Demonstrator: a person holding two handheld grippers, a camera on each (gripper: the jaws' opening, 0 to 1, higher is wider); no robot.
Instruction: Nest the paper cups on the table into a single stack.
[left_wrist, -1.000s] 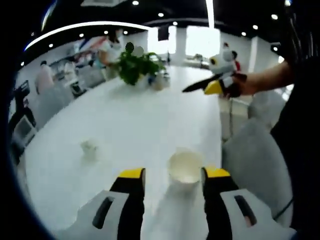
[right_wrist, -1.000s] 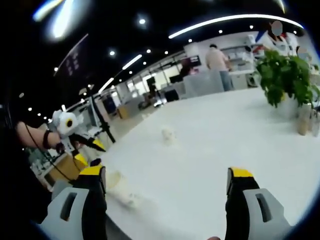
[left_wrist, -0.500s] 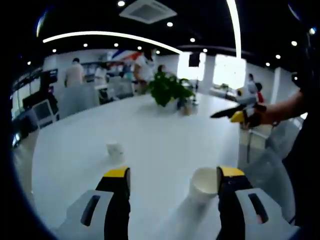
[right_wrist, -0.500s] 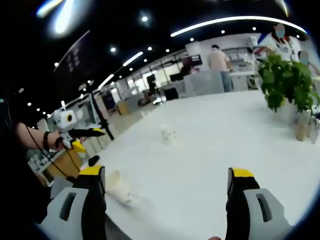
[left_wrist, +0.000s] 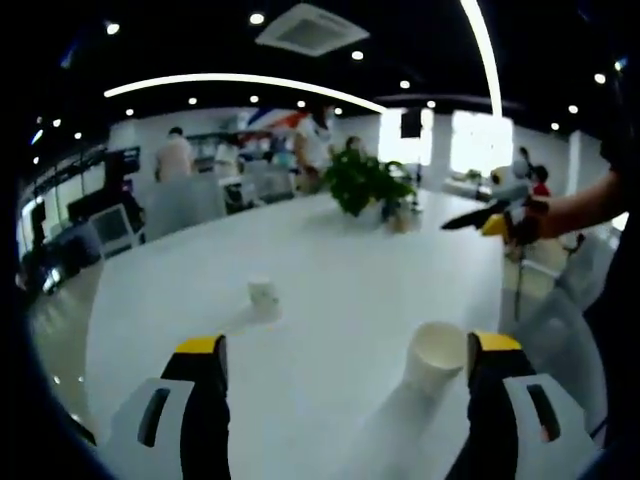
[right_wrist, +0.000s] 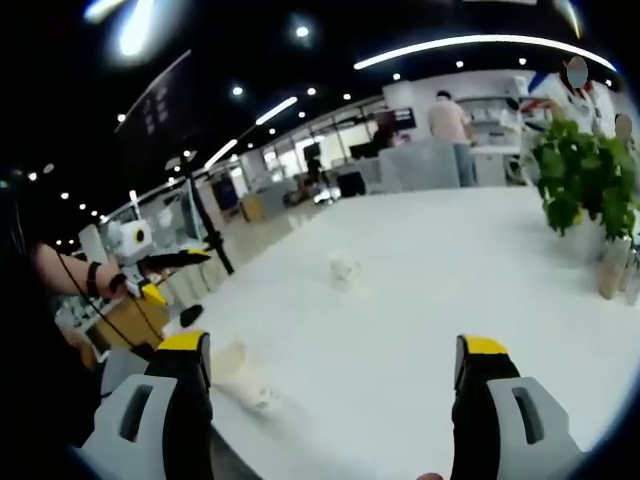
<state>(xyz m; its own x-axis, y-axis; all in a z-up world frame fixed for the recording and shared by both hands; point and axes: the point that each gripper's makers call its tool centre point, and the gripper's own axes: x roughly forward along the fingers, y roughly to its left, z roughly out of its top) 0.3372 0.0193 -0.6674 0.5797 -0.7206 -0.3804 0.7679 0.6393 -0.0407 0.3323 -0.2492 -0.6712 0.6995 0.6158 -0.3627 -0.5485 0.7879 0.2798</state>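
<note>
Glossy white table (left_wrist: 330, 270) — two tapered paper cups (left_wrist: 436, 355) (left_wrist: 262, 295); both claws spread, empty.

No text, label or number can be read — everything is too blurred.

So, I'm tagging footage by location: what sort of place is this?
Probably an open-plan office or showroom: a big white table with a potted plant, desks with monitors behind, and rows of recessed ceiling lights.
</note>
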